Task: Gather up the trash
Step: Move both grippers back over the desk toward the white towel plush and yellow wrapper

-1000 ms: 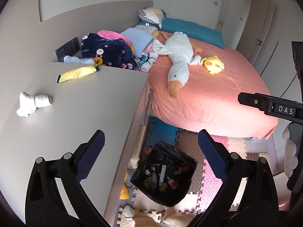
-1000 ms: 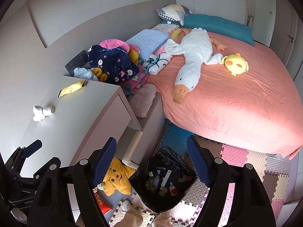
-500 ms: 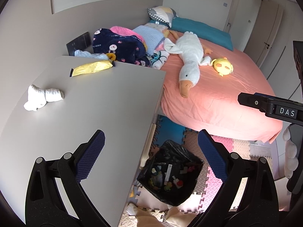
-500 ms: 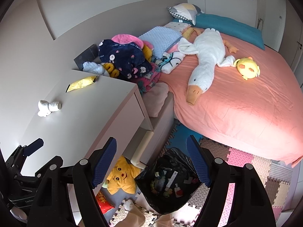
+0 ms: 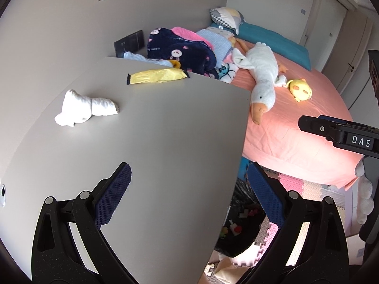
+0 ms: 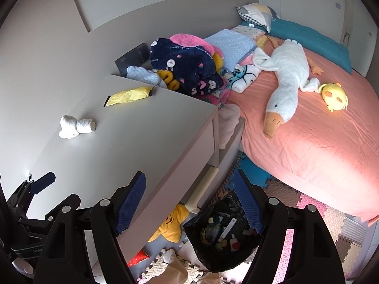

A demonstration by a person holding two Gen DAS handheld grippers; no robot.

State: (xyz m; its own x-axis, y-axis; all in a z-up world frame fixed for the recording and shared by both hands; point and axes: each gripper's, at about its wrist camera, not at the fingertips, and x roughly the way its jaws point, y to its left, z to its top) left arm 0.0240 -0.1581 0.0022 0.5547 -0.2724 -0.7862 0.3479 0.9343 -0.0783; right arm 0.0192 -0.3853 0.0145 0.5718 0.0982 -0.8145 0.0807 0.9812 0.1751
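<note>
A crumpled white tissue (image 5: 85,107) and a yellow wrapper (image 5: 157,75) lie on the grey dresser top (image 5: 165,142); both also show in the right wrist view, the tissue (image 6: 75,124) and the wrapper (image 6: 129,95). A black-lined trash bin (image 6: 225,232) with scraps stands on the floor below the dresser; it is partly hidden in the left wrist view (image 5: 239,227). My left gripper (image 5: 189,195) is open and empty over the dresser's near part. My right gripper (image 6: 189,201) is open and empty above the bin and dresser edge.
A bed with a coral sheet (image 6: 319,130) carries a white goose plush (image 6: 284,80), a yellow plush (image 6: 335,95) and piled blankets (image 6: 187,68). A yellow star plush (image 6: 170,224) and foam mats (image 6: 315,210) lie on the floor.
Both grippers have moved left toward the dresser. The tissue and wrapper sit closer and more central in the left view. The bin has slid toward the lower right, partly behind the dresser edge.
</note>
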